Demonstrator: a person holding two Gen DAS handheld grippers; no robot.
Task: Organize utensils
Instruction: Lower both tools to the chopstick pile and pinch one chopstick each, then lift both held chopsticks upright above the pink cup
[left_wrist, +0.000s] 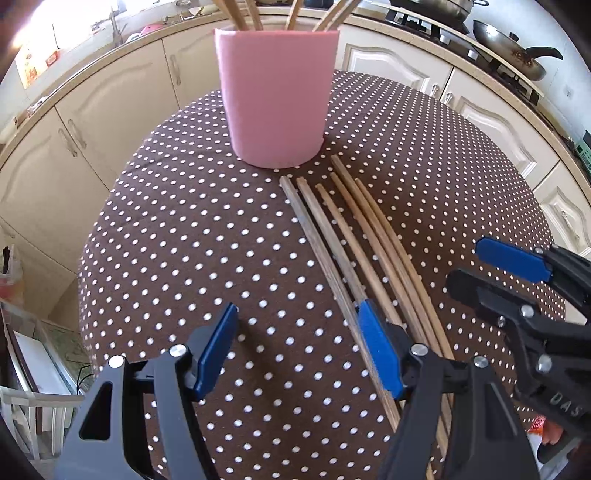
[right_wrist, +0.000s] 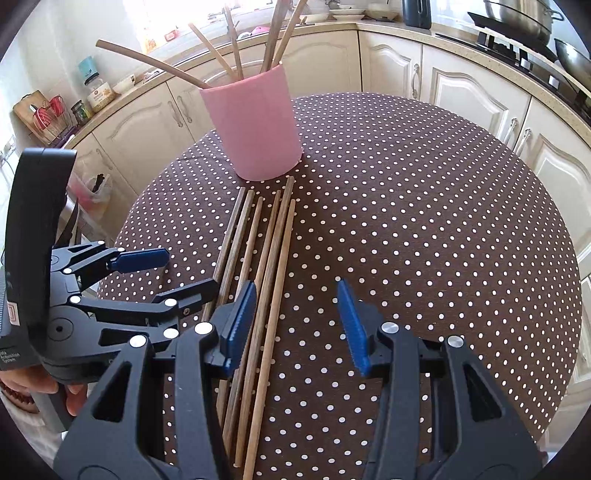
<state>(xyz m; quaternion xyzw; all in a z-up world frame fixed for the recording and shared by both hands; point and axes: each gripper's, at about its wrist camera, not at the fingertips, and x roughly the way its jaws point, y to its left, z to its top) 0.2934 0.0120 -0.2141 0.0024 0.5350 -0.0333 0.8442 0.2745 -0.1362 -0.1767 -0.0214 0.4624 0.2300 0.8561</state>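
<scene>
Both the left gripper (left_wrist: 299, 354) and right gripper (right_wrist: 297, 325) are hovering with jaws spread wide and empty over the chopsticks (right_wrist: 266, 266) lying mid-table; next, one is needing to close on a stick for the pink cup (right_wrist: 255, 125) toward the table's far edge

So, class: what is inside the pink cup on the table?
Several wooden chopsticks stand in the pink cup, their upper ends fanning out above its rim. Their lower ends and anything else at the bottom are hidden by the opaque wall.

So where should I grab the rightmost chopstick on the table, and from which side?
Grip the rightmost chopstick mid-shaft, from above and the right. It lies flat with bare cloth on that side; the other sticks crowd its left. The right hand-held gripper is open near it.
</scene>
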